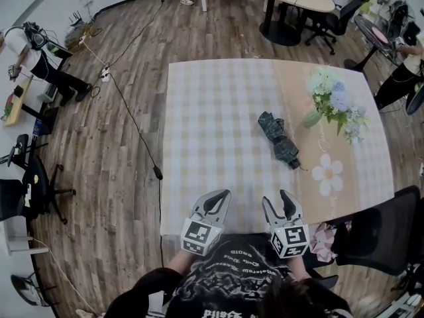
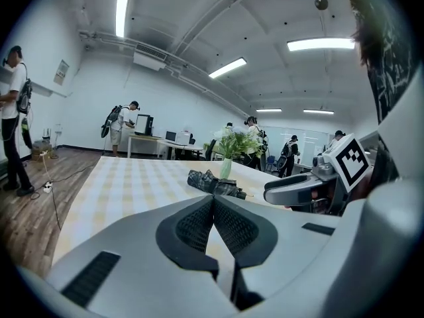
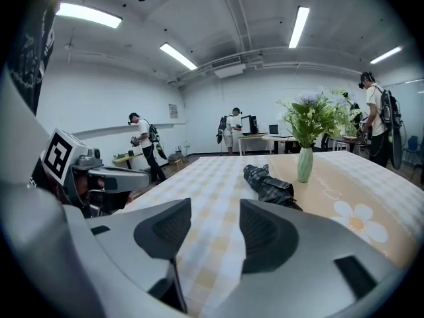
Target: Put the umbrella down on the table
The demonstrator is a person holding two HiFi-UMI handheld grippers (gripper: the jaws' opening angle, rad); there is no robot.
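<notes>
bright, even ceiling strip lights (image 3: 299,25); fisheye bending and dark corners, soft shadows

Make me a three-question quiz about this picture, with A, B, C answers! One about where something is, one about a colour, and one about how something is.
1. The umbrella lies
A. in the left gripper
B. on the table
C. in the right gripper

2. The umbrella is
A. red
B. yellow
C. dark

3. The right gripper's jaws are
A. apart
B. shut on the umbrella
C. shut tight

Answers:
1. B, it lies flat there near the flowers, away from both grippers.
2. C, its folded cloth looks dark grey.
3. A, the table shows through the gap between its pads.
</notes>
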